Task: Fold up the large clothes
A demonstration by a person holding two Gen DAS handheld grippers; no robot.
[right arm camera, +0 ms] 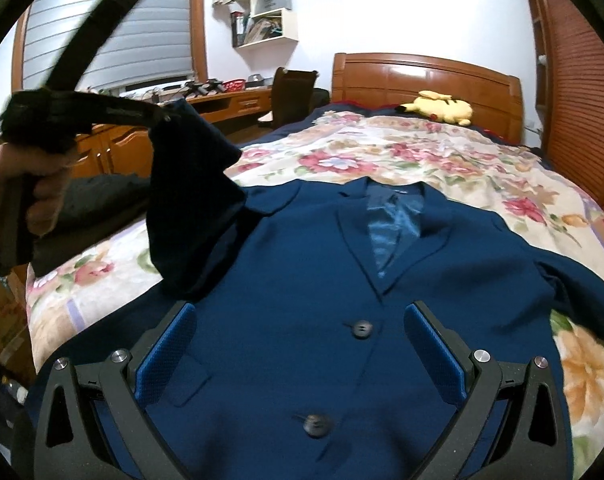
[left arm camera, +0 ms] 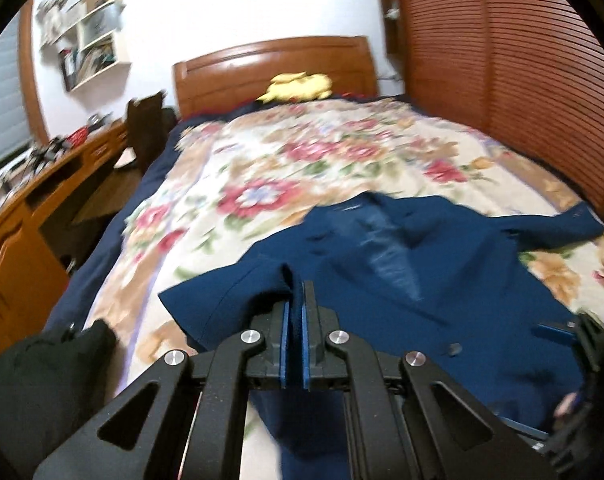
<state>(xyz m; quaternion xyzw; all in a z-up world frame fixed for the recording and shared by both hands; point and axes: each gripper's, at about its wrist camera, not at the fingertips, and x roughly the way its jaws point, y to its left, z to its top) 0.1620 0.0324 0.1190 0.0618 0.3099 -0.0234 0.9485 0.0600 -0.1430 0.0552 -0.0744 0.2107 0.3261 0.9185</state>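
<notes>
Left tongs pinch the blue blazer's sleeve (no label legible).

Navy blazer front-up on floral bed cover, one sleeve lifted.

Dark blue suit jacket, collar toward headboard, lapels open showing shiny blue lining; two dark buttons down the front, flap pocket on the picture-left side. Picture-left sleeve raised off the bed, hanging from its cuff end; other sleeve lies flat, stretched out to the right.
</notes>
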